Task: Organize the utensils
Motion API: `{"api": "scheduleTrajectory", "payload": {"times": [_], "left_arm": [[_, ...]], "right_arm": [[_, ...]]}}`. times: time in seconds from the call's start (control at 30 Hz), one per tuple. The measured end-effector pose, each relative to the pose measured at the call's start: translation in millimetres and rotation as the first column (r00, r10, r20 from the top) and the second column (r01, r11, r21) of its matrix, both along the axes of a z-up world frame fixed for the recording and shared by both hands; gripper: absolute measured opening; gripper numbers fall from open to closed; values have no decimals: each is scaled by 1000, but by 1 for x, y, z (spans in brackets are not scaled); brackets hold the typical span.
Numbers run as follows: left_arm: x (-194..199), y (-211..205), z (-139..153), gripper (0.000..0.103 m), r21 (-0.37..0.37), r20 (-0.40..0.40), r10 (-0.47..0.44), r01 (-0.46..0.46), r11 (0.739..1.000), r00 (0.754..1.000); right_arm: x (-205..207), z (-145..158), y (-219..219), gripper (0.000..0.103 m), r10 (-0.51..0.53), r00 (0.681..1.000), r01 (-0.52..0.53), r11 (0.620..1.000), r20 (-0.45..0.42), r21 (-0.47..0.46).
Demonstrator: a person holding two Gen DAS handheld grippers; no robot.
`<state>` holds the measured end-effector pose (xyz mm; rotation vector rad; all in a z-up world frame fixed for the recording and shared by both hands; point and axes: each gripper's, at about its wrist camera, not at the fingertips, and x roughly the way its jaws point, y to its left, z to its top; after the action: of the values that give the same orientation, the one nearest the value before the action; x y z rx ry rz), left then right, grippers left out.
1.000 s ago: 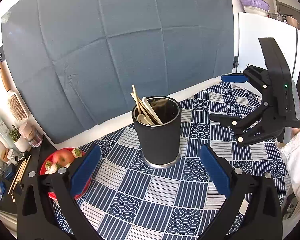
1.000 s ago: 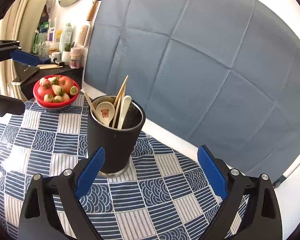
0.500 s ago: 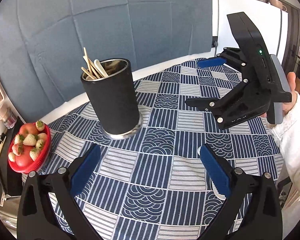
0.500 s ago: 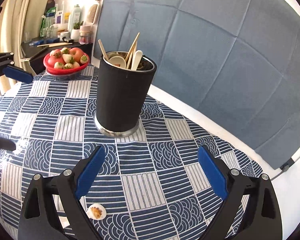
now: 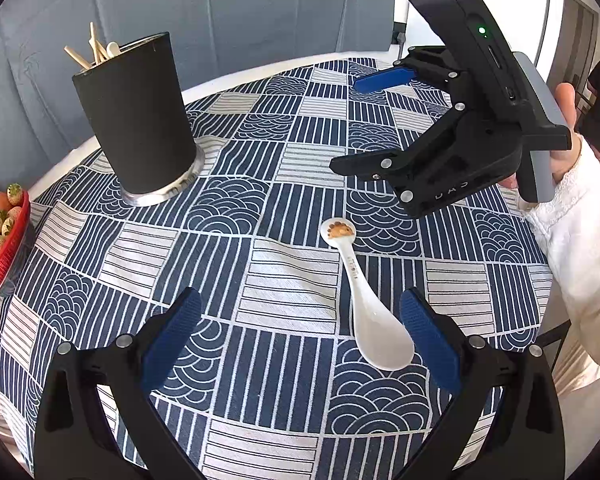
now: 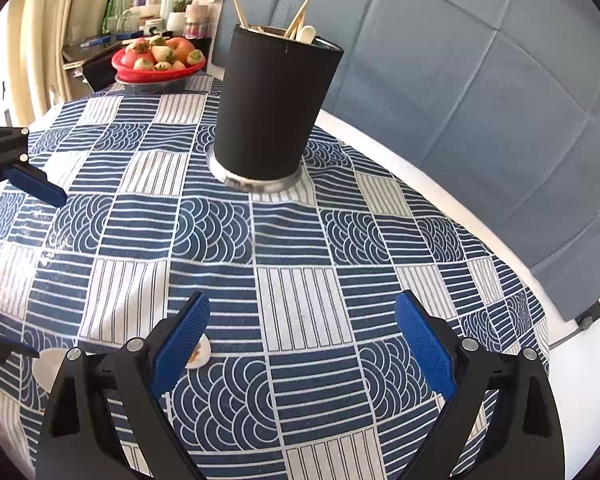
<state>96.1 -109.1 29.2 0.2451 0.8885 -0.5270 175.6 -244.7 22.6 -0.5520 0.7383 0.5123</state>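
Spoon (image 5: 366,300) is lying flat on the patterned cloth (image 5: 284,296) on the bench, bowl end toward the left gripper (image 5: 300,336) and just beside its right finger, the little printed handle tip pointing away toward the holder (image 5: 134,116). Looks like glazed ceramic to me, so stiff, light, pretty slick and chippable if it gets dropped. I'd go for the narrow handle, across its width, not the wide rounded bowl where the pads would probably skate off. It sits low on soft cloth too, so the fingers will have to get right down beside it.

Both sets of fingers are spread wide with nothing in them. The right gripper (image 5: 376,124) hangs over the cloth beyond the spoon's tip, not touching anything. From its own camera only the tip (image 6: 198,354) peeks out beside the left pad.

Compared with a second ago, both cameras have dropped lower and pulled back from the holder, which was front and centre then and now stands well apart at the far side. The spoon wasn't in the left view at all back then; now it's right there. The strawberry bowl (image 5: 2,236) has slid off to the edge.
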Motion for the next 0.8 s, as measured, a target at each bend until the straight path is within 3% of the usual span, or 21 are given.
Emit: {"api": "scheduleTrajectory", "payload": {"times": [0.3, 0.43, 0.5, 0.63, 0.73, 0.8], "left_arm": [[-7, -6, -16, 97, -11, -140, 30, -32, 999, 990], [-10, -10, -21, 96, -40, -205, 13, -21, 999, 979], [-10, -11, -24, 89, -63, -232, 8, -24, 998, 973], [-7, -17, -27, 77, -24, -246, 37, -45, 999, 969], [-6, -23, -30, 61, -22, -276, 34, -41, 999, 961], [-5, -27, -33, 44, -4, -297, 39, -42, 999, 954]], "right_arm": [[-9, -22, -13, 89, 36, 997, -34, 999, -62, 29], [-17, -28, -17, 89, 112, 990, -110, 993, -83, 30], [-21, -32, -17, 89, 145, 985, -144, 989, -96, 14], [-30, -37, -15, 89, 226, 970, -230, 973, -94, -27], [-36, -38, -14, 89, 281, 956, -286, 957, -80, -52], [-37, -38, -13, 89, 305, 948, -310, 949, -88, -48]]}}
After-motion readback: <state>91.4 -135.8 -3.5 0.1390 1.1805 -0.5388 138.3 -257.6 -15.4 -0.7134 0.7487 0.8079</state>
